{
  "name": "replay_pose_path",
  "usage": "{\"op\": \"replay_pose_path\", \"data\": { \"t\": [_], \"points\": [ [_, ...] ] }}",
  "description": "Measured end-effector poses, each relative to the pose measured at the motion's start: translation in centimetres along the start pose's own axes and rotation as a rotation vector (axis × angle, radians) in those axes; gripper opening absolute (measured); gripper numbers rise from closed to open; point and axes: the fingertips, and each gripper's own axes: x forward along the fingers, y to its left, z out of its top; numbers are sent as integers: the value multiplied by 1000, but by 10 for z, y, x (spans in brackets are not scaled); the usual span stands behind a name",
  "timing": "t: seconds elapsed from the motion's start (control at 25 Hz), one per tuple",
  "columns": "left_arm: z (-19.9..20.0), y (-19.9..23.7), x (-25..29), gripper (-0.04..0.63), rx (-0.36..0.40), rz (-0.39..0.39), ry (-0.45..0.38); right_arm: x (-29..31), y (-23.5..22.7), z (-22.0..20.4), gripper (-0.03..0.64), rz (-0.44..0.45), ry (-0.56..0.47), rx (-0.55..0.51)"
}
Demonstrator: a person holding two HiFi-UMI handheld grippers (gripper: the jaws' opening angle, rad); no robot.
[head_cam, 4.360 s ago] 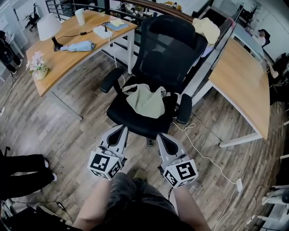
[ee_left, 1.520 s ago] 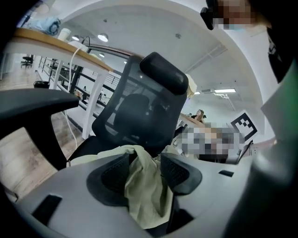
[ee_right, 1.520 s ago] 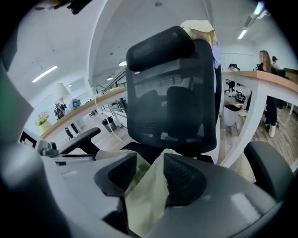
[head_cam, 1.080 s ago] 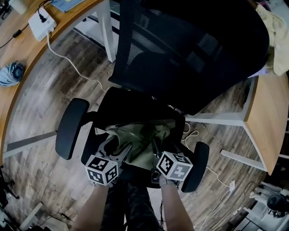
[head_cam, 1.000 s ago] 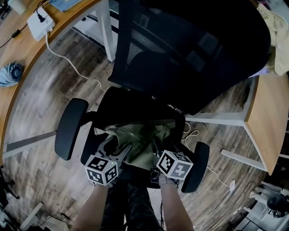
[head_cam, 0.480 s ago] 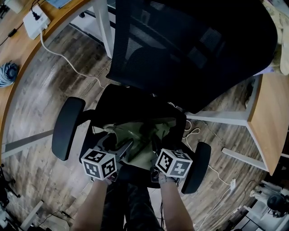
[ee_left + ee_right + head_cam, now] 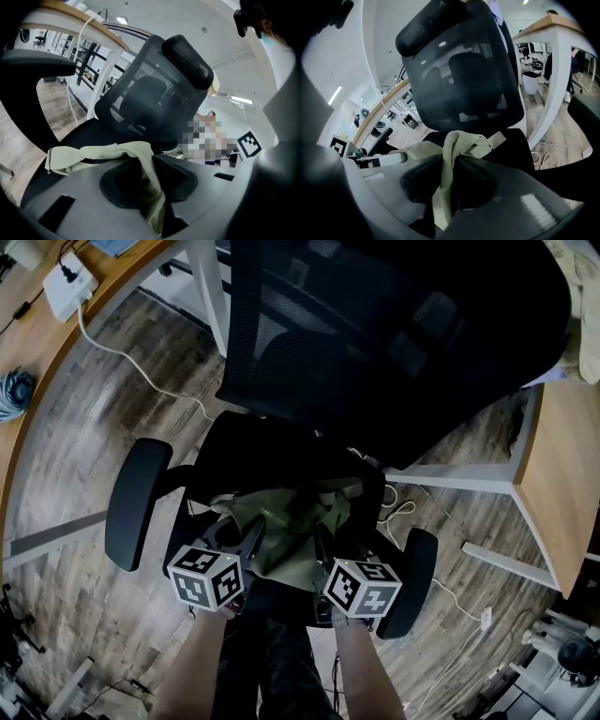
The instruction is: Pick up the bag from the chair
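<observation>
Jaws having just closed, left gripper (image 7: 247, 540) and right gripper (image 7: 324, 546) each pinch a thin fold of the bag (image 7: 292, 526) lying on the chair (image 7: 262, 456) seat; bunched fabric may slip free on lifting.

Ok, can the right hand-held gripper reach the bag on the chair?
Probably yes: the right hand-held gripper has just been closing its jaws and pinches a fold of the bag; nothing blocks it.
</observation>
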Motion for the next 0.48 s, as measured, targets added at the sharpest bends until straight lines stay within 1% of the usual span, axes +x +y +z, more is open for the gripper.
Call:
{"op": "replay_pose_path", "data": {
  "t": [0.04,0.12,0.24,0.4,0.48],
  "points": [
    [-1,-2,-1,59,14,3,1,-3,1,0,70,7,-7,-2],
    [-2,-8,-4,38,38,7,1,-9,5,1,66,22,-25,-15],
    [0,-14,-9,25,67,11,-9,-18,12,3,64,51,-58,-16],
    [5,-23,-18,20,108,11,-17,-30,24,6,64,102,-88,19],
    [8,-27,-23,18,127,12,-29,-37,29,7,63,123,-97,5]
  ]
}}
